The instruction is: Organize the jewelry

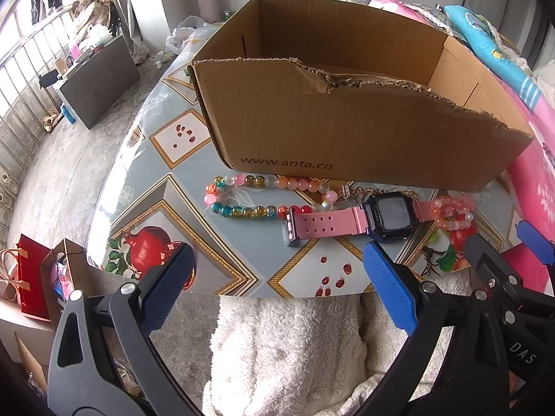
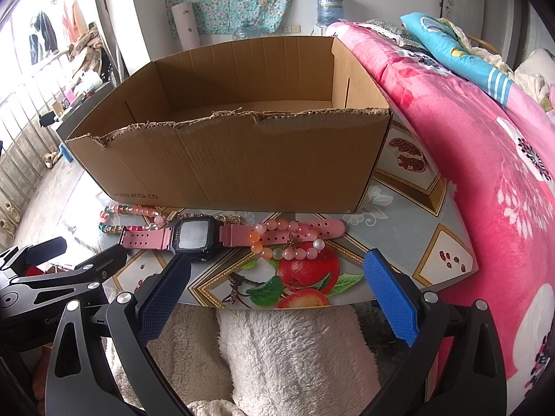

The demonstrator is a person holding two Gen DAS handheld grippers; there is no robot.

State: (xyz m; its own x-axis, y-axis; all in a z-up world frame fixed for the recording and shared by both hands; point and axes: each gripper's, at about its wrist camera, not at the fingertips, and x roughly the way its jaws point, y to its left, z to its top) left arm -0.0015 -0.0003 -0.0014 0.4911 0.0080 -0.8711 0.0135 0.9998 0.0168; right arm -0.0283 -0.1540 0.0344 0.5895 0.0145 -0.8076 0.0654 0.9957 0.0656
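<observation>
An open cardboard box [image 1: 347,131] [image 2: 242,166] stands on the patterned table. In front of it lie a multicoloured bead bracelet [image 1: 256,194] [image 2: 131,211], a pink-strapped digital watch [image 1: 388,215] [image 2: 197,237], a thin gold chain [image 1: 353,192] [image 2: 229,218] behind the watch, and a pink-orange bead bracelet [image 1: 454,213] [image 2: 288,239] over the watch strap. My left gripper [image 1: 277,287] is open and empty at the table's near edge, left of the watch. My right gripper [image 2: 277,294] is open and empty, just short of the pink bracelet.
A pink floral quilt [image 2: 485,173] [image 1: 541,173] borders the table on the right. A white fleece garment [image 1: 288,346] [image 2: 295,353] lies below the table edge. The floor, a dark cabinet [image 1: 100,79] and paper bags [image 1: 38,277] are on the left.
</observation>
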